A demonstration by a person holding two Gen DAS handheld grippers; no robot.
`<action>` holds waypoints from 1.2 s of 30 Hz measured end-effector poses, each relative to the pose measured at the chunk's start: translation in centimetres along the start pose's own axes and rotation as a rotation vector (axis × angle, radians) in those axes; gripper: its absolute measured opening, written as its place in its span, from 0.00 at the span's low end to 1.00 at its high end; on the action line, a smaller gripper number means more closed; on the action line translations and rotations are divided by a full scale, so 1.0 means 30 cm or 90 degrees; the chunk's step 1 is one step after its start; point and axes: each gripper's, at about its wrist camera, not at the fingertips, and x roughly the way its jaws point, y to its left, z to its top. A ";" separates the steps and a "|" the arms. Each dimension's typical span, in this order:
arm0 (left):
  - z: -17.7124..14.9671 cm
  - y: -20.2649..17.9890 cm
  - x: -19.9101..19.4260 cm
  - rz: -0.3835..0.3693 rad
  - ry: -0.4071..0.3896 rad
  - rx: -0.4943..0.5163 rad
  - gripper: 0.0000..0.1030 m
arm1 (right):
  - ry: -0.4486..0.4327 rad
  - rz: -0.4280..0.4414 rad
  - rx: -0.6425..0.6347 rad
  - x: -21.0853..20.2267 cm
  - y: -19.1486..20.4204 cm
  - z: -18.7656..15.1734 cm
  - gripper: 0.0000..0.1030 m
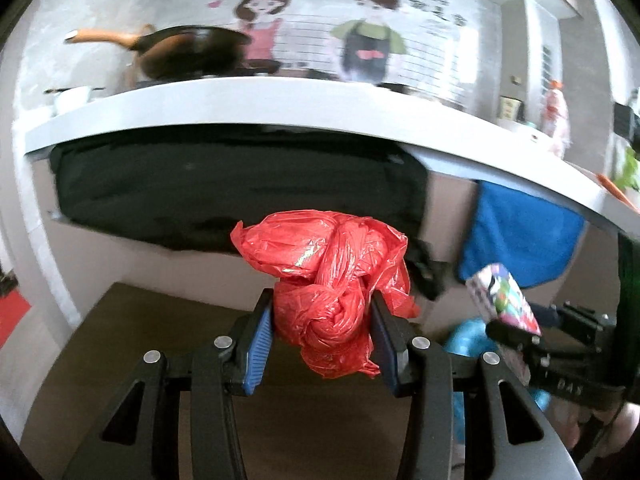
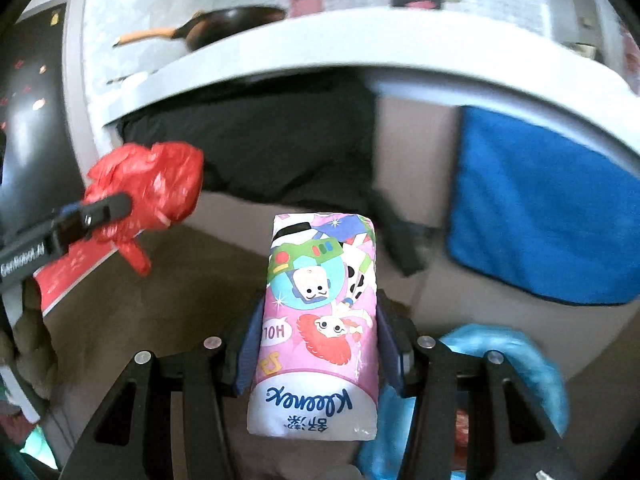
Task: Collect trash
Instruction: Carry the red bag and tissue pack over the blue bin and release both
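Observation:
My left gripper [image 1: 322, 320] is shut on a knotted, crumpled red plastic bag [image 1: 328, 280], which bulges above and below the blue pads. From the right wrist view the same red bag [image 2: 156, 184] hangs at the left, clamped in the left gripper's fingers [image 2: 100, 210]. My right gripper [image 2: 318, 336] is shut on a pink cartoon-printed Kleenex tissue pack [image 2: 320, 320], held upright between its pads. In the left wrist view that tissue pack [image 1: 504, 300] appears at the right, in the right gripper. Both are held up in front of a white counter.
A white counter [image 1: 240, 112] curves across ahead, with a dark pan [image 1: 188, 52] with an orange handle on top. Black cloth [image 1: 240, 192] and a blue towel [image 1: 520, 236] hang below its edge. A blue bag-lined bin [image 2: 512, 368] sits low at the right. Brown floor lies underneath.

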 end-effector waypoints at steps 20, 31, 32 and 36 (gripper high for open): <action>-0.143 -0.634 0.174 -0.143 0.111 0.118 0.45 | -0.019 -0.119 0.128 -0.219 -0.515 -0.222 0.46; -0.244 -0.692 0.381 -0.159 0.198 0.102 0.45 | 0.019 -0.096 0.185 -0.095 -0.626 -0.320 0.46; -0.252 -0.691 0.399 -0.160 0.205 0.097 0.45 | 0.022 -0.094 0.187 -0.083 -0.630 -0.324 0.46; -0.275 -0.685 0.445 -0.164 0.223 0.088 0.45 | 0.037 -0.088 0.194 -0.033 -0.647 -0.339 0.46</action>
